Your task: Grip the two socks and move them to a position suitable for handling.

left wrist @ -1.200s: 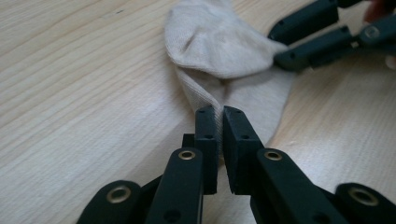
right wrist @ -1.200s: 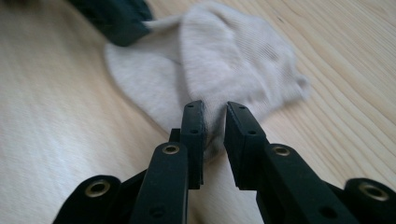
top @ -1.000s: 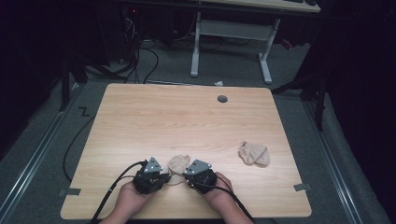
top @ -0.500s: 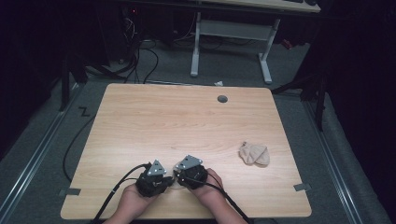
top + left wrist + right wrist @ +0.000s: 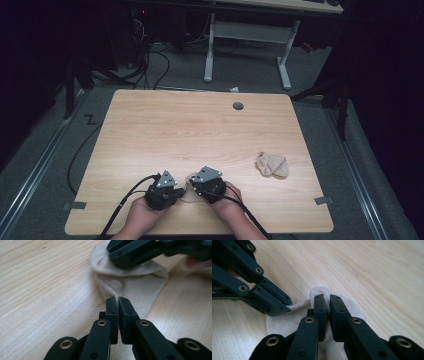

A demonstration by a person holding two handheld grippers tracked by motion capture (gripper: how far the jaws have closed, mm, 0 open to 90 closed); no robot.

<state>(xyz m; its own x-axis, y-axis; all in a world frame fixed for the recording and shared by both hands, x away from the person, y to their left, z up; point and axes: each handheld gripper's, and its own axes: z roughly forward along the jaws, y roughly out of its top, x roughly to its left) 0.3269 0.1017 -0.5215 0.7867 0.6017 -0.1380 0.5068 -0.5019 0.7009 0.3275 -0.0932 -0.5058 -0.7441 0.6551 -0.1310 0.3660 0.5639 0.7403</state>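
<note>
Your two hands sit at the near edge of the light wooden bench, close together, just left of its middle. Between them lies a small beige thin-knit sock, flat on the wood and partly covered by the grippers in the high view.

Left gripper: jaws pressed together, pinching a ribbed edge of that beige sock at the tips; the cloth runs up and away from the pinch toward the other gripper. In the high view it is the black body with a grey three-cornered plate on top, cable trailing off the near edge.

Right gripper: jaws have just been closing, with a raised fold of the same sock between them; the pads stand near together and nip the cloth. In the high view it sits just beside the left one, the two tips facing each other over the sock.

A second beige sock, crumpled, lies well apart toward the bench's right edge. A round grey grommet sits near the far edge.
</note>
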